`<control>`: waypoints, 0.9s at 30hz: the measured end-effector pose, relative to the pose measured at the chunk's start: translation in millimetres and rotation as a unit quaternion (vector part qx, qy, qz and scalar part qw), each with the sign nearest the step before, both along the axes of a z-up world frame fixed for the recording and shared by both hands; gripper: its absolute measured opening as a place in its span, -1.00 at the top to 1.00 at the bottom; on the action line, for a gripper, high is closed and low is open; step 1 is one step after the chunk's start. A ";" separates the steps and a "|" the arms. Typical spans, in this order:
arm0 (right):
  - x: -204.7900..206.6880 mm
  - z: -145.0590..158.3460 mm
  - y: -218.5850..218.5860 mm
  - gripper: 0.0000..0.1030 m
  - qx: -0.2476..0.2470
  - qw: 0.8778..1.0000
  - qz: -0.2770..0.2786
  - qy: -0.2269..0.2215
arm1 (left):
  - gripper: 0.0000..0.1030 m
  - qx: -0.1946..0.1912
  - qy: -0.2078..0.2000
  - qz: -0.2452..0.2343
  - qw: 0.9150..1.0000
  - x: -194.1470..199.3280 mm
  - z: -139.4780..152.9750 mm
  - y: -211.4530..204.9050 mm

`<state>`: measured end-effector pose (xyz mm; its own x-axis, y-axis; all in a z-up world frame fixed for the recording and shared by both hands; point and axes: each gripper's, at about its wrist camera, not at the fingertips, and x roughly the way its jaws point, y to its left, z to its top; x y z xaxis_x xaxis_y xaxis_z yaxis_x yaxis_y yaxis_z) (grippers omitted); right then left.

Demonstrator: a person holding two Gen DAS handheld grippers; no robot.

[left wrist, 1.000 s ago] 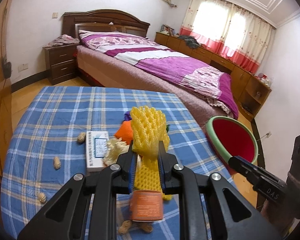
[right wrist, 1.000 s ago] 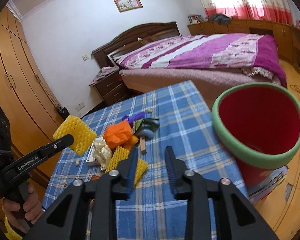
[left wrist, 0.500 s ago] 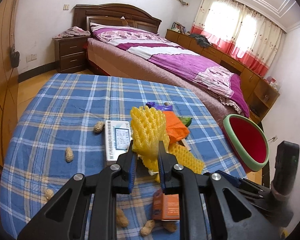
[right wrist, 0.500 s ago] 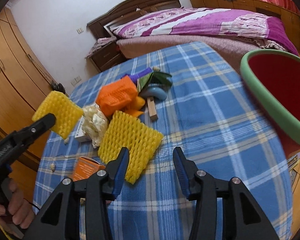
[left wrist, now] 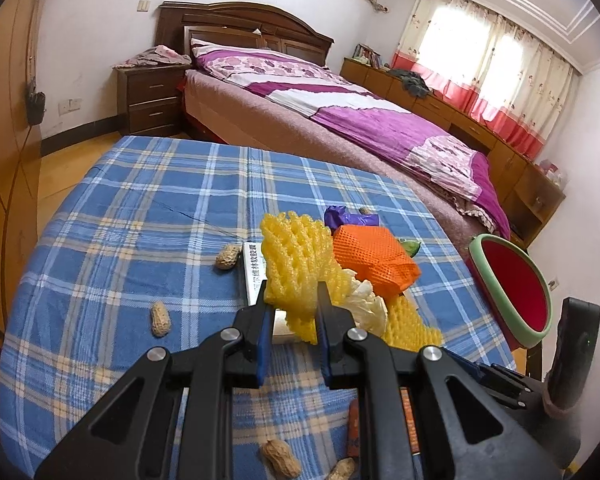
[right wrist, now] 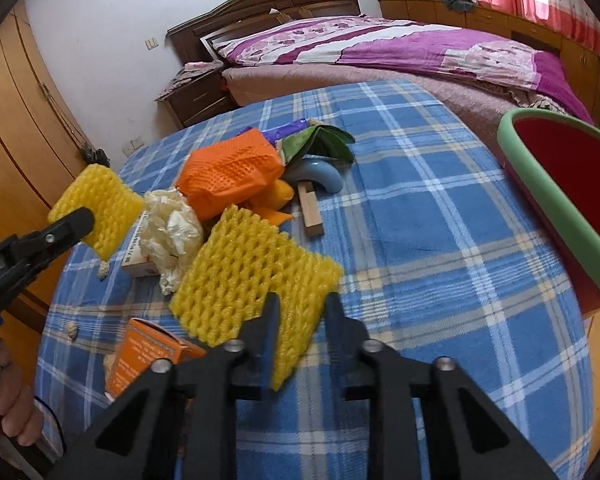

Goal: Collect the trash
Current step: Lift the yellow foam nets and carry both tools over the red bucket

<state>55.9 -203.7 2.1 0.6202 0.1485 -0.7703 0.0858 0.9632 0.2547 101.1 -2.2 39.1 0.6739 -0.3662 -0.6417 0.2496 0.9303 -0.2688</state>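
My left gripper [left wrist: 292, 292] is shut on a yellow foam net [left wrist: 296, 256], held just above the blue checked tablecloth [left wrist: 140, 216]. From the right wrist view that gripper [right wrist: 72, 220] and its net [right wrist: 100, 204] hang at the left. A second yellow foam net [right wrist: 248, 276] lies flat on the cloth. My right gripper [right wrist: 300, 304] is closing on its near corner, with the foam pinched between the pads. The red bin with a green rim [right wrist: 540, 184] stands off the table's right edge.
The trash pile holds an orange foam net [right wrist: 228, 172], crumpled white plastic [right wrist: 172, 232], green leaves [right wrist: 320, 144], a grey-blue curved piece [right wrist: 320, 172], a wooden block [right wrist: 310, 212], a white box [left wrist: 254, 272] and an orange box [right wrist: 140, 356]. Peanuts [left wrist: 160, 318] lie scattered. A bed stands beyond.
Both grippers have sunk toward the table. The right gripper opened wider, came down over the flat yellow net and closed on its corner. The left keeps its net.
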 end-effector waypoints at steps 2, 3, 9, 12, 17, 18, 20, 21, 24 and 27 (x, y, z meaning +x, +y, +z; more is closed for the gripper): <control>-3.3 1.9 -0.5 0.75 0.000 1.000 -0.002 -0.008 | 0.64 0.004 0.001 -0.008 1.000 3.3 -0.9 -2.4; -6.5 3.4 -0.7 0.76 0.002 1.000 -0.002 -0.012 | 0.64 0.006 0.001 -0.012 1.000 4.3 -1.2 -4.2; -22.4 22.4 -11.0 0.77 0.013 0.999 -0.012 -0.045 | 0.64 -0.003 0.007 -0.019 1.000 -2.3 -0.8 -10.9; -30.5 36.4 -19.3 0.78 0.018 0.997 -0.017 -0.067 | 0.64 -0.002 -0.001 -0.016 1.000 -10.1 6.3 -13.0; -47.1 59.0 -36.4 0.77 0.025 0.994 -0.027 -0.103 | 0.64 -0.002 -0.012 -0.015 1.000 -19.9 21.5 -20.2; -49.8 63.2 -40.0 0.78 0.028 0.993 -0.028 -0.110 | 0.63 -0.002 -0.013 -0.017 1.000 -21.9 24.5 -23.3; -55.9 71.5 -49.0 0.78 0.033 0.991 -0.033 -0.125 | 0.64 0.000 -0.017 -0.021 1.000 -26.6 30.1 -30.6; -58.6 75.7 -53.1 0.78 0.034 0.990 -0.035 -0.133 | 0.64 0.001 -0.018 -0.023 1.000 -28.5 32.0 -33.7; -64.6 84.4 -63.5 0.78 0.035 0.987 -0.039 -0.150 | 0.64 0.003 -0.022 -0.033 0.999 -34.4 38.7 -46.4; -71.5 94.0 -77.8 0.78 0.035 0.985 -0.046 -0.166 | 0.64 -0.002 -0.023 -0.044 0.999 -38.5 45.3 -58.9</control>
<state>-15.6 -281.5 96.1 0.8489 0.1251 -0.5136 0.0730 0.9345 0.3484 62.6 -61.1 84.4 0.6673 -0.4276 -0.6098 0.3421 0.9033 -0.2590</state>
